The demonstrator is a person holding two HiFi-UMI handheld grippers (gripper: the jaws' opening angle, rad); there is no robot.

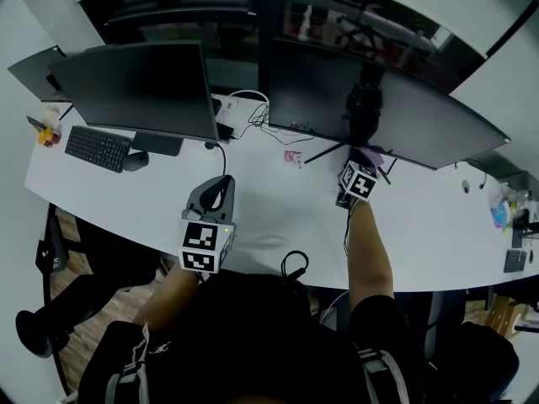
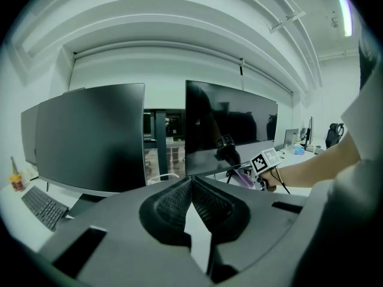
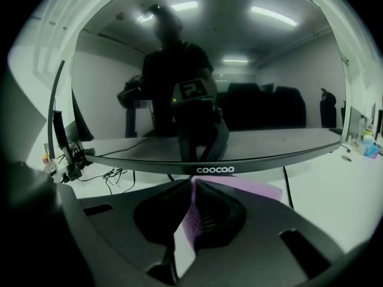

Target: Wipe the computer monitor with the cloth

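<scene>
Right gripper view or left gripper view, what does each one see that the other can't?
Only the right gripper view shows the white coocaa lettering on the screen's bottom edge. Only the left gripper view shows the black keyboard and the person's bare forearm. Both show the wide dark computer monitor, the purple cloth and the white desk.

White curved desk (image 1: 278,213), wooden floor (image 1: 72,280), white ceiling (image 2: 179,17), strip light (image 2: 344,8)
</scene>
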